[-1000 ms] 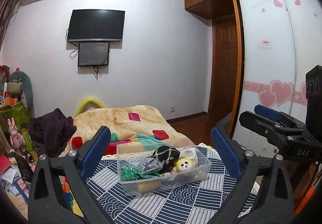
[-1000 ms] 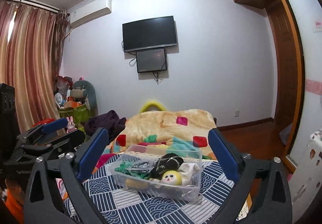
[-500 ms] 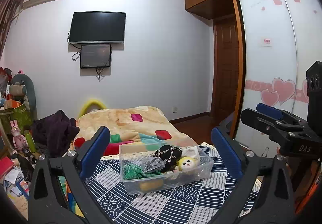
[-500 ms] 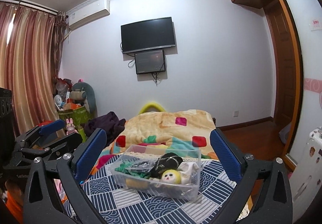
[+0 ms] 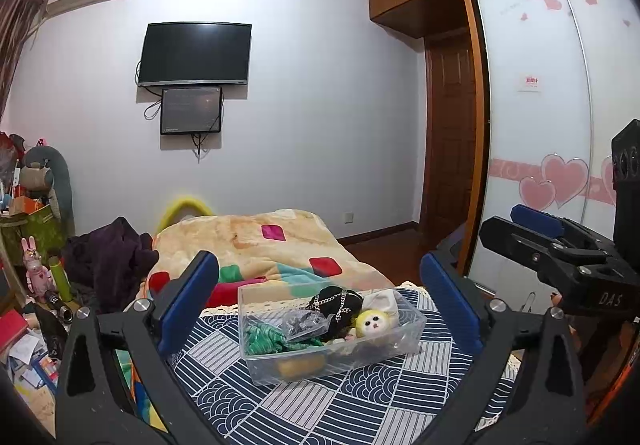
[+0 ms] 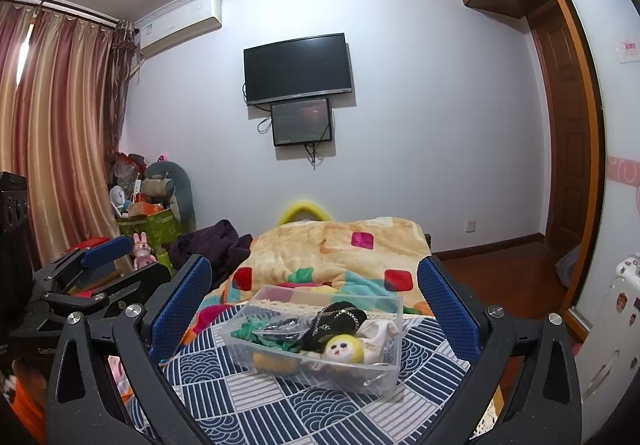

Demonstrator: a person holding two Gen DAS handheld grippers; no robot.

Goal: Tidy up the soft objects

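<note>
A clear plastic bin (image 5: 412, 329) (image 6: 390, 369) sits on a navy-and-white patterned cloth (image 5: 320, 401) (image 6: 280, 405). It holds a yellow-haired doll (image 5: 371, 322) (image 6: 343, 349), a black pouch with a chain (image 5: 335, 299) (image 6: 340, 319), green fabric (image 5: 268, 339), a grey bag (image 5: 304, 323) and a white cloth (image 6: 378, 329). My left gripper (image 5: 320, 297) is open and empty, held above and in front of the bin. My right gripper (image 6: 314, 297) is open and empty, likewise in front of the bin. Each gripper shows at the edge of the other's view.
A bed with a patchwork blanket (image 5: 256, 245) lies behind the cloth. Dark clothes (image 5: 108, 257) and cluttered toys (image 5: 36, 265) are at the left. A wardrobe with heart decals (image 5: 552, 165) and a wooden door (image 5: 452, 149) stand right. A TV (image 5: 196, 55) hangs on the wall.
Both views have shifted slightly upward and the bin sits a little lower in frame. Both grippers stay open and empty.
</note>
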